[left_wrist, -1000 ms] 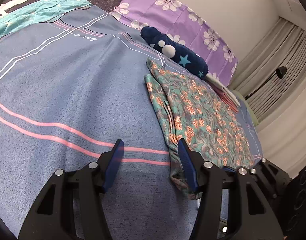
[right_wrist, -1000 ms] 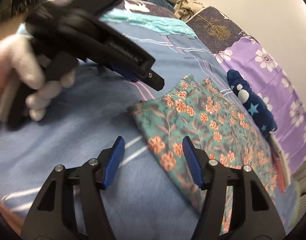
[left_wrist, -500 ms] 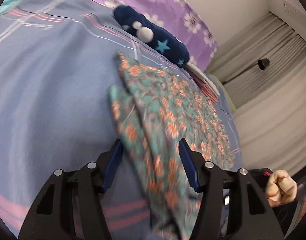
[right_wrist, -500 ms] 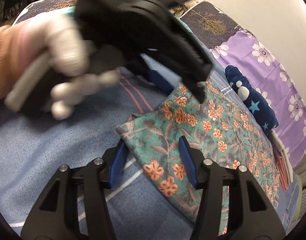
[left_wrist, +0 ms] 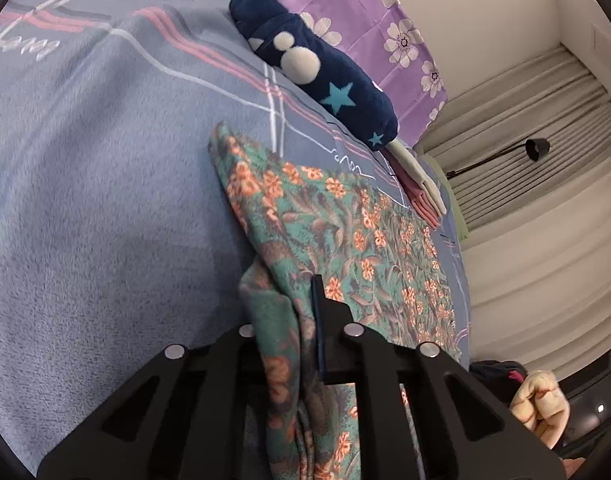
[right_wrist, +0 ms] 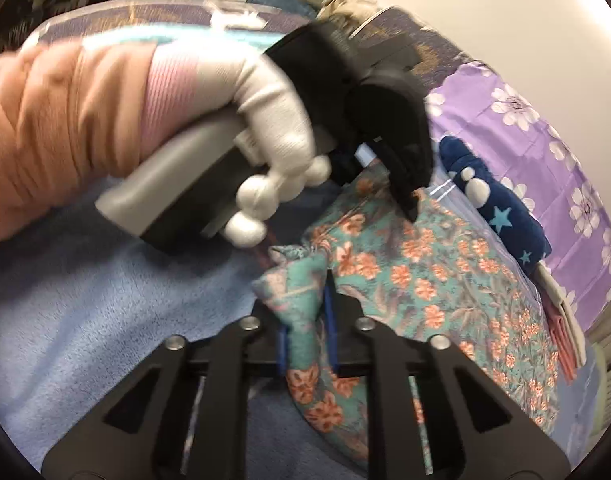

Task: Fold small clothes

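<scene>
1. Since the earlier frames both grippers came onto the floral garment (left_wrist: 345,248), and their jaws have just been closing with its cloth between them.
2. Left wrist view: the left gripper (left_wrist: 289,320) pinches a bunched edge of the garment, which lies on the blue blanket (left_wrist: 85,200). Beyond it lies a navy plush toy (left_wrist: 317,68) with stars, beside a purple flowered sheet (left_wrist: 345,0). Pale curtains (left_wrist: 545,200) hang at the right.
3. Right wrist view: the right gripper (right_wrist: 305,320) clamps a corner fold of the garment (right_wrist: 445,280). A gloved left hand (right_wrist: 273,120) with an orange sleeve (right_wrist: 45,120) crosses the view, hiding part of the bed.
4. Teal cloth with orange flowers, folded and wrinkled near the grips.
</scene>
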Demonstrator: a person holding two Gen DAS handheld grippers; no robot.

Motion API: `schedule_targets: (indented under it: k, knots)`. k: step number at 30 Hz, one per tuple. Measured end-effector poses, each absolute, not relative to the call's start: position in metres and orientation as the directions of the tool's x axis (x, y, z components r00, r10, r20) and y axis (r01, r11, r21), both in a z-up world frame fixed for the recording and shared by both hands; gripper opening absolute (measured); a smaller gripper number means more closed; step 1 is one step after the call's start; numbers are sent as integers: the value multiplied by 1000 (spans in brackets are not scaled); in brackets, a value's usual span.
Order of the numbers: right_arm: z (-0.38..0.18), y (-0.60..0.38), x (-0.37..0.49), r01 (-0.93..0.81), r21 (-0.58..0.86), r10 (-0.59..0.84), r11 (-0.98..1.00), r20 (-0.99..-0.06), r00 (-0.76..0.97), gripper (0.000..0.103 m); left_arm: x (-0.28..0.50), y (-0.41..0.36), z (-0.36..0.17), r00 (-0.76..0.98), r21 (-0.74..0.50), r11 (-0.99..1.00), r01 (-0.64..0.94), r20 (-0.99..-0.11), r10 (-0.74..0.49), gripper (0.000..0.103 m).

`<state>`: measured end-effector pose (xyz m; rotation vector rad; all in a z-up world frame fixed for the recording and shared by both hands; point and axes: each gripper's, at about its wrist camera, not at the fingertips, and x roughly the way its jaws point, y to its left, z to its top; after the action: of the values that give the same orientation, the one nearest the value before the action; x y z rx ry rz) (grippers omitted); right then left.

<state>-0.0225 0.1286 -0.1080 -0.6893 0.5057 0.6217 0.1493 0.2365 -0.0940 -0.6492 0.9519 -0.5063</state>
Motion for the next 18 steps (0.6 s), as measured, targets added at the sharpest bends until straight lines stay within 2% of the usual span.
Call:
schedule_targets:
  k: [8, 14, 18]
  knots:
    - [-61, 82, -32, -612, -330, 421, 719, -494, 761, 12, 152, 203, -38, 521, -637, 744, 201, -573, -632, 8]
    - [-32, 22, -18, -576, -135, 454, 806, -484, 748, 12, 164, 154, -8, 510, -567, 783, 255, -609, -607, 8]
    - [-21, -24, -7, -509, -60, 426, 859, -470, 773, 11, 174, 111, 9, 499, -508, 811, 292, -642, -582, 8]
